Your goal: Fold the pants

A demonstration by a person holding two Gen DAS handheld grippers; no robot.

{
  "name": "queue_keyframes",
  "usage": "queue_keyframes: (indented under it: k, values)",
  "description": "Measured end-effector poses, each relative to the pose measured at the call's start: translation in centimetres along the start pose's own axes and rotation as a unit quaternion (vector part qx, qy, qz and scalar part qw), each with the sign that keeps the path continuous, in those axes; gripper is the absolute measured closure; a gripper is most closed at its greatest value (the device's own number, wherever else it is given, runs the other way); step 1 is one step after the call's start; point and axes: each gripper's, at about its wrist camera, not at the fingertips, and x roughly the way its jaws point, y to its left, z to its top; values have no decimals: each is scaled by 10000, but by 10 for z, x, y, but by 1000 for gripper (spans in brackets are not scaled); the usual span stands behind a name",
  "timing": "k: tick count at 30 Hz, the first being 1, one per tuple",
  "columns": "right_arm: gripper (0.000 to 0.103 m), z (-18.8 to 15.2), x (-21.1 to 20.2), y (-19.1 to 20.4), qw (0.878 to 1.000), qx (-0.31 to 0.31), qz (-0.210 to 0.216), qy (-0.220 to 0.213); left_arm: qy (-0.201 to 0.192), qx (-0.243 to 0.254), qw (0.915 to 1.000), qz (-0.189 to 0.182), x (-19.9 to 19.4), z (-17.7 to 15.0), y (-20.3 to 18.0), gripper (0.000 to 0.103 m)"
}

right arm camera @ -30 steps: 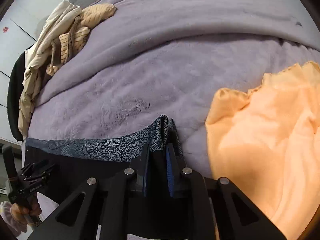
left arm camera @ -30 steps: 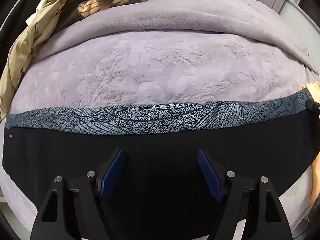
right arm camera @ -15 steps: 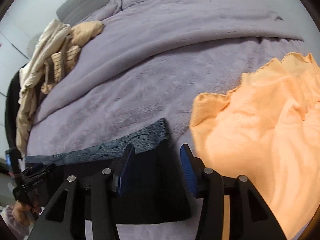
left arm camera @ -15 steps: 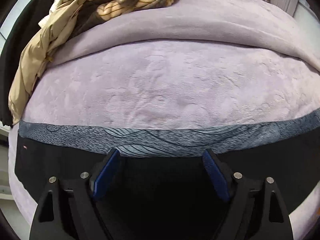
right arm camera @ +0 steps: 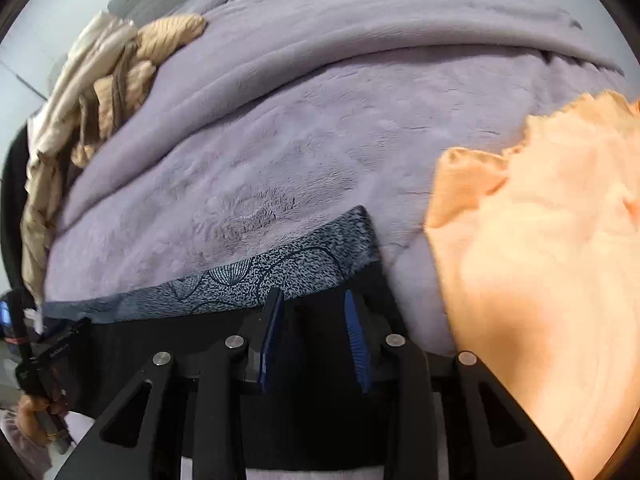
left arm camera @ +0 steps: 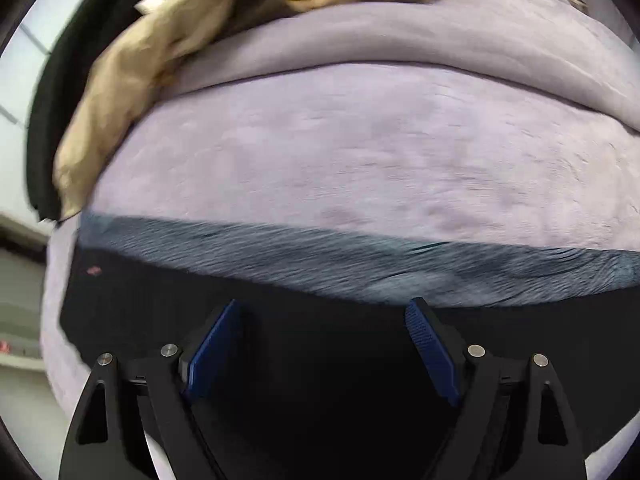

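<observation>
Pants (left arm camera: 320, 380) lie straight under my left gripper (left arm camera: 322, 350), black cloth filling the near part of its view, and my jaws stand wide apart above it, pressing on nothing; they have just been opening. The garment's long axis runs side to side across me, so from this gripper it stretches off both ways, with its left end showing close by at the bed's edge.

Under my right gripper (right arm camera: 312, 338) is the other end of the pants (right arm camera: 132, 360). Its jaws stand partly apart with black cloth between them, and they have just been closing a little; the blue pads (right arm camera: 358, 344) do not seem to pinch the fabric, so I judge it free. The patterned grey-blue band (right arm camera: 280, 272) runs along the far edge, ending at a corner just beyond my right fingertips.

Beyond that is the lilac bedcover (right arm camera: 320, 140), an orange cloth (right arm camera: 540, 260) just to the right, and a heap of beige clothes (right arm camera: 100, 92) far left. I judge each end needs its own gripper for the next fold.
</observation>
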Motion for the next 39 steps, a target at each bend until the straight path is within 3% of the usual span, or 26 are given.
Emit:
queue_keyframes:
  k: [2, 5, 7, 9, 11, 13, 14, 18, 22, 26, 30, 33, 38, 39]
  values:
    - [54, -17, -25, -22, 9975, 514, 483, -46, 54, -115, 9999, 94, -2, -12, 26, 17]
    - [52, -54, -34, -47, 9840, 1385, 1114, 132, 388, -212, 9984, 353, 10, -42, 54, 17]
    - [52, -74, -26, -56, 9760, 1774, 1244, 231, 409, -380, 9982, 235, 13, -63, 70, 15]
    - [52, -85, -14, -63, 9701, 2068, 1246, 234, 287, -338, 9983, 366, 14, -72, 72, 5]
    - [54, -92, -3, -67, 9630, 2321, 1360, 153, 252, -192, 9985, 439, 17, -77, 67, 5]
    - [97, -92, 8, -70, 9560, 2583, 1385, 161, 291, -185, 9985, 431, 11, -78, 62, 5]
    - [97, -94, 12, -70, 9530, 2663, 1426, 213, 321, -212, 9985, 383, 10, -75, 63, 5]
    - [96, -102, 12, -68, 9622, 2455, 1141, 305, 353, -288, 9985, 296, 16, -71, 69, 0]
    - [81, -99, 10, -69, 9681, 2307, 932, 294, 357, -275, 9984, 327, 21, -71, 71, 0]
    - [79, -98, -10, -64, 9749, 2100, 691, 263, 334, -256, 9986, 321, 17, -73, 69, 0]
    - [70, -112, -19, -47, 9743, 1966, 990, 476, 303, -388, 9987, 164, 14, -80, 70, 0]
    - [69, -126, -15, -18, 9741, 1843, 1120, 675, 289, -390, 9988, -52, 14, -81, 75, 0]
    - [69, -151, 1, 68, 9681, 1515, 1709, 1027, 461, -225, 9971, -560, 15, -78, 96, 0]
    - [64, -158, 8, 90, 9654, 1424, 1862, 1144, 451, -201, 9970, -600, 13, -77, 101, 0]
